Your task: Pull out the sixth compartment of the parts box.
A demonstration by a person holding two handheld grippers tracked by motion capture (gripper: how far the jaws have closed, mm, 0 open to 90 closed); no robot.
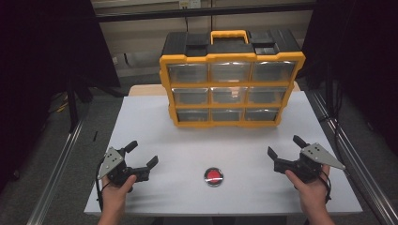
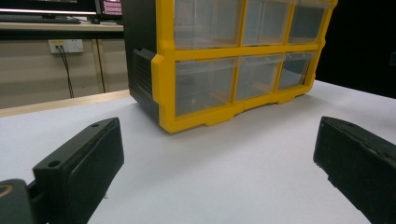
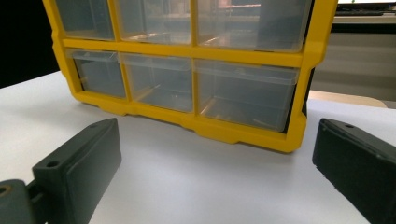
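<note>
A yellow and black organiser box [image 1: 232, 79] with several clear drawers stands upright at the far middle of the white table [image 1: 155, 122]. A small round red button [image 1: 214, 176] in a silver rim lies near the front edge, between the hands. My left gripper [image 1: 141, 153] rests at the front left, open, nothing between its jaws. My right gripper [image 1: 286, 146] rests at the front right, open and empty too. The left gripper view shows the box's [image 2: 233, 60] left corner and lower drawers ahead. In the right gripper view the box's [image 3: 187, 74] lower right drawers stand ahead.
Metal frame rails [image 1: 56, 173] run along both sides of the table. Dark curtains hang to the left and right. A wall socket with a cable [image 2: 65, 46] and a desk with screens sit behind the box.
</note>
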